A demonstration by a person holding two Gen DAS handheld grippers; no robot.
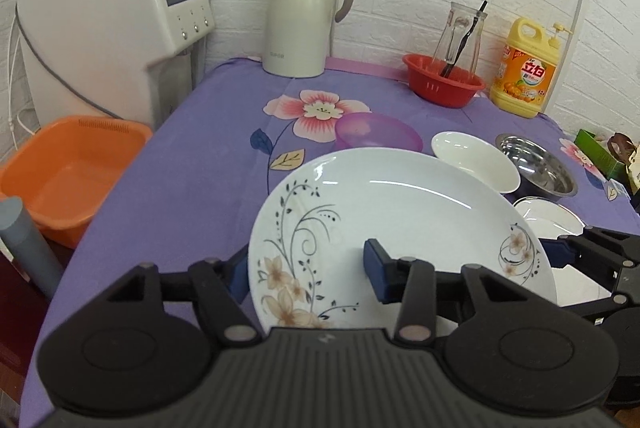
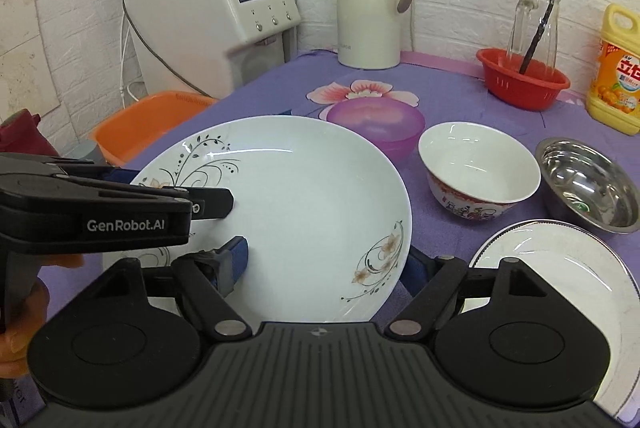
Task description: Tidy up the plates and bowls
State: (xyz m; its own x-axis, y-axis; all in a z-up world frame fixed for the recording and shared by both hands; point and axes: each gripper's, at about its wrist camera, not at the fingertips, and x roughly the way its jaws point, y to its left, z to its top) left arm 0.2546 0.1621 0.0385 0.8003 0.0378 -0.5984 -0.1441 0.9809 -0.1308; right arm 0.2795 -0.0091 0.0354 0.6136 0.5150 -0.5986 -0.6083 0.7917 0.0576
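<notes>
**A:** Where is the plate (image 1: 400,212)?

**B:** Between the two pairs of tongs, tilted and raised off the cloth (image 1: 200,148). The left tongs (image 1: 308,272) have its left rim and the right tongs (image 2: 324,264) have its right rim.

**A:** Are the tongs clenched or released?

**B:** Both are clenched on the plate. On each pair, one blue pad lies on the plate's face and the other sits under the rim. From the right wrist, the left tongs come in from the side and pinch the edge with the flower sprig on it.

**A:** Is anything under the plate?

**B:** A strip of white shows below it near both pairs. Whether that is another plate cannot be told.

**A:** What lies past the fingertips?

**B:** Just beyond the plate's far edge sits a purple bowl (image 1: 378,132), partly hidden by the plate. To the right of it, ahead of the right tongs, stands a white bowl (image 2: 478,168) with a painted band. A steel bowl (image 2: 588,184) is further right. A rimmed plate (image 2: 560,268) lies flat close beside the right tongs' outer finger.

**A:** And farther off?

**B:** Well ahead, by the wall, stands a cream flask (image 2: 370,8). To its right is a red basket (image 2: 522,80) with a glass jug (image 2: 536,24) standing in it, then a yellow detergent bottle (image 2: 618,68). Off the cloth, left of the left tongs, an orange tub (image 1: 68,168) sits low. A white dispenser (image 1: 120,8) stands behind it.
</notes>
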